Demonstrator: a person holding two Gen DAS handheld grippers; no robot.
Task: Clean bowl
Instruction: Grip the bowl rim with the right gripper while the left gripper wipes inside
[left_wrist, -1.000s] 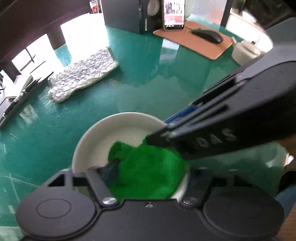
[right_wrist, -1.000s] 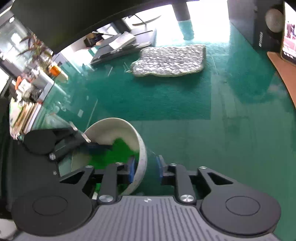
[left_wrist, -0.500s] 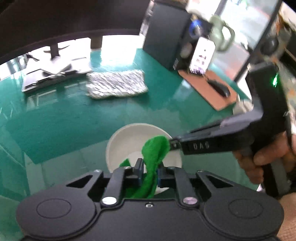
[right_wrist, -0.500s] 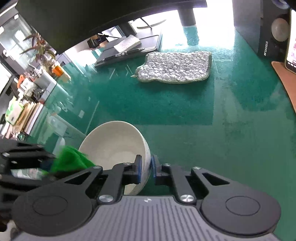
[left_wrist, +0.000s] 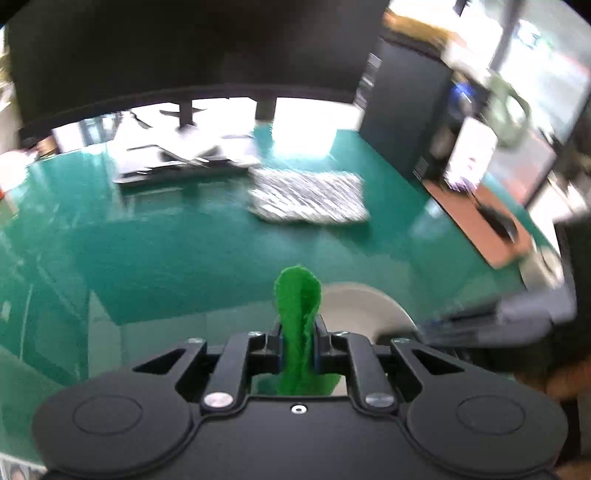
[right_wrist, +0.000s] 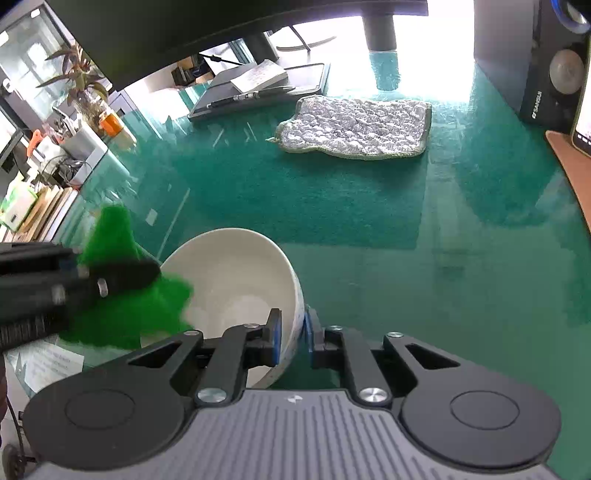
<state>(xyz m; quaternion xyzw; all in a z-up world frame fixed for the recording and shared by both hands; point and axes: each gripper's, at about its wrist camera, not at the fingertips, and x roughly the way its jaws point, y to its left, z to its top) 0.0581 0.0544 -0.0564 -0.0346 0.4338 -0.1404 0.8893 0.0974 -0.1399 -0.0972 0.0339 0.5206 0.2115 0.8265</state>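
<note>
Right wrist view is showing the right claw (right_wrist: 292, 334) pinching the wall of the white bowl (right_wrist: 236, 280), one finger inside and one outside, with the rim sitting just ahead of the fingertips; the bowl is tilting toward the left claw (right_wrist: 79, 275), so its weight is hanging on that single thin grip. The likeliest trouble, as I judge it, is the glazed wall slipping or twisting between the pads, since a smooth ceramic edge is giving little friction; if the pinch is loosening, the bowl could be dropping onto the green desk (right_wrist: 406, 266) and chipping.

The left claw is pressing together on the green cloth (right_wrist: 122, 295), which is bunching above and below its fingers and overhanging the near-left rim of the bowl; in the left wrist view the cloth (left_wrist: 297, 325) is standing up between the fingers of the left claw (left_wrist: 297, 343), with the bowl (left_wrist: 362, 306) just beyond and to the right. A loose fold could be snagging the rim and dragging against the right claw's hold.

The bowl is looking empty; only a pale patch is showing at its bottom, and whether that is moisture or glare I cannot tell.
</note>
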